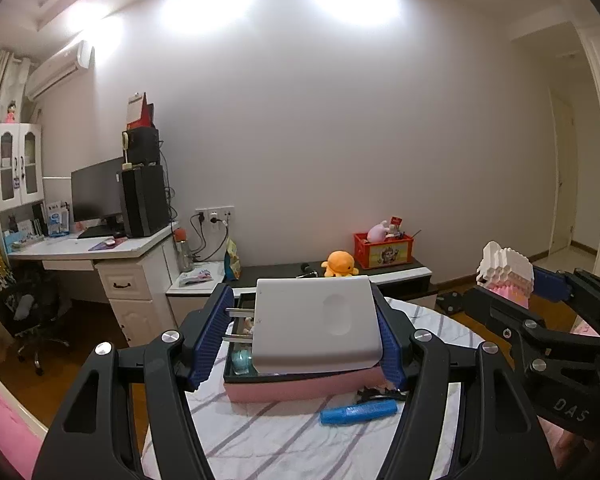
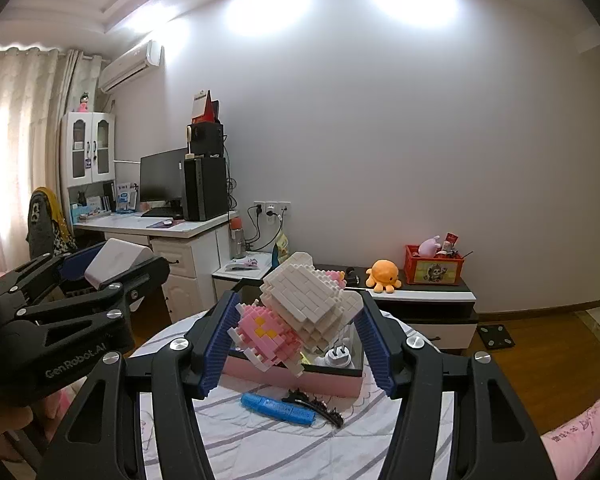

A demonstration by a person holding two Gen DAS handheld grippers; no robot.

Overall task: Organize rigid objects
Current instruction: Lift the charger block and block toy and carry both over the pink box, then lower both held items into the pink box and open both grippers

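Blue pads of the left gripper [image 1: 306, 340] pressed both sides of a white charger [image 1: 320, 324], its prongs pointing to nine o'clock, so the jaws stood about half apart only because the block filled them. It hung over the pink box [image 1: 300, 388], whose open top sat just under it, probably because that box was where the hard items were being gathered. At three o'clock from it, the right gripper [image 2: 296, 334] was clamped the same way on a brick figure [image 2: 300, 312], white above and pink below, tilted between the pads and held above the box's near edge. Inside the box, at five o'clock from the figure, a white plug [image 2: 338, 356] already lay, which suggested sorting was under way. On the striped cloth [image 1: 268, 440] in front of the box, at six o'clock, a blue stick [image 1: 358, 412] and a black hair clip [image 2: 320, 406] lay touching each other, not yet put away. Both loads were carried level and clear of the box walls, likely so neither would knock the rim on the way down. Farther off, at twelve o'clock, an orange plush [image 1: 340, 264] sat on a low cabinet [image 1: 400, 276] beside a red crate [image 1: 384, 250].
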